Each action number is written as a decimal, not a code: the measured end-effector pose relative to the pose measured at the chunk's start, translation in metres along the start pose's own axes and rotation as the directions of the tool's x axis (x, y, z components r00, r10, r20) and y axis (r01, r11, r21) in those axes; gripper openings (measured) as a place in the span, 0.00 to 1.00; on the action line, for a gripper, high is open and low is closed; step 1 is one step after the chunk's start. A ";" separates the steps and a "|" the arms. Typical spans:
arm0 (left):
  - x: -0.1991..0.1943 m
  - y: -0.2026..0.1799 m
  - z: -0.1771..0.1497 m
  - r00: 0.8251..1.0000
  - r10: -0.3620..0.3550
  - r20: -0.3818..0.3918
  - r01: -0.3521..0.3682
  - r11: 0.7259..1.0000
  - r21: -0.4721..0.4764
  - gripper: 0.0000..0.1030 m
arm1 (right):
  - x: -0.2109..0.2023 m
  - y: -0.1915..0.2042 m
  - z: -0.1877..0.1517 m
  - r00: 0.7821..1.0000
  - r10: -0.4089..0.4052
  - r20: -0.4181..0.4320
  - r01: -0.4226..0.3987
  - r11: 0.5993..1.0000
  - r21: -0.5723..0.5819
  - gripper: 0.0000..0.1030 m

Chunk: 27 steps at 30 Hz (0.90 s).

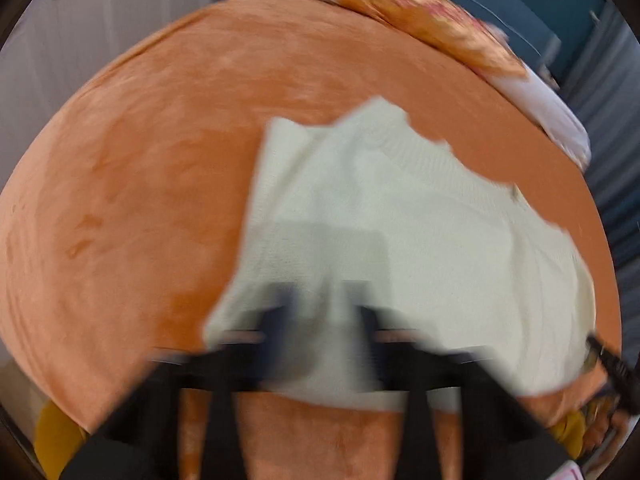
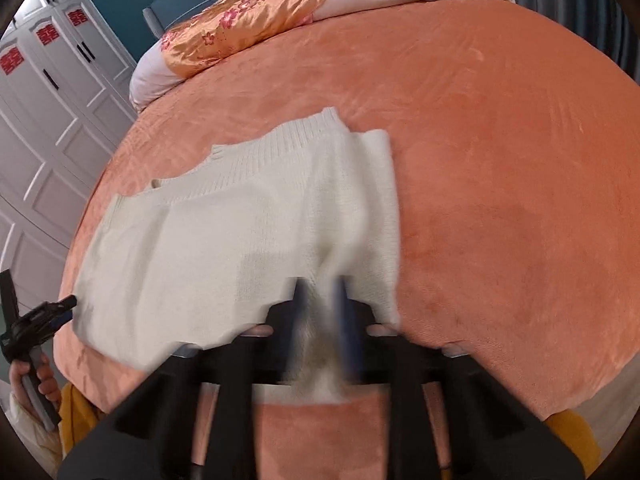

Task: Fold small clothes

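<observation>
Knit garment (image 2: 240,232) lay spread on the bed cover (image 2: 500,160), near the bed's near edge. Left gripper (image 1: 320,300) sat at its near left hem, right gripper (image 2: 322,296) at its near right hem with cloth between the fingers. Pillows (image 2: 248,24) lay at the far end. A wardrobe (image 2: 48,128) stood left of the bed.

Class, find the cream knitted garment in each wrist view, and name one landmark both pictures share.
Left wrist view: the cream knitted garment spreads from centre to lower right on the orange bedspread.
Right wrist view: it lies centre-left, its near edge bunched at the right gripper.
Shared landmark: the orange floral satin pillow at the bed's far edge.
</observation>
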<state>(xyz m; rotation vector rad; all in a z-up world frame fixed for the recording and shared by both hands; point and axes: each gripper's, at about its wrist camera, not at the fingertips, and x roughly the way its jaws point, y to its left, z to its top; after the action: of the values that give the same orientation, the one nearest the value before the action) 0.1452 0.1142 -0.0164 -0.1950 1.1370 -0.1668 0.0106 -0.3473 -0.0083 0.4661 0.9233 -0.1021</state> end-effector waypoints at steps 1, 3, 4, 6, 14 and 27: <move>-0.004 0.000 -0.001 1.000 -0.019 0.001 0.019 1.000 0.001 0.00 | -0.008 0.001 0.000 0.999 0.027 0.028 -0.027 1.000 0.004 0.10; -0.020 -0.001 -0.008 0.999 -0.037 0.023 0.036 0.999 0.022 0.00 | -0.030 0.003 -0.003 0.995 0.060 0.081 -0.060 0.998 -0.009 0.10; -0.028 -0.001 -0.011 0.998 -0.042 0.035 0.041 0.999 0.030 0.00 | -0.045 0.004 -0.007 0.991 0.085 0.105 -0.084 0.996 -0.014 0.09; -0.049 0.007 -0.024 0.997 -0.061 0.051 0.060 0.998 0.024 0.00 | -0.062 0.001 -0.019 0.988 0.107 0.116 -0.106 0.994 -0.016 0.09; -0.044 0.032 -0.044 0.999 -0.017 0.037 0.018 1.000 -0.016 0.00 | -0.017 -0.040 -0.060 0.998 0.039 -0.051 -0.035 0.996 0.084 0.12; 0.016 0.020 0.014 1.000 -0.015 0.008 0.014 0.996 0.084 0.06 | -0.019 -0.015 -0.037 0.999 0.030 -0.015 -0.029 0.997 0.066 0.29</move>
<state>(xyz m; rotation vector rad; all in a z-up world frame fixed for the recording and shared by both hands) 0.1652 0.1309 -0.0291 -0.1295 1.1179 -0.2259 -0.0325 -0.3472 -0.0173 0.5417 0.9302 -0.1021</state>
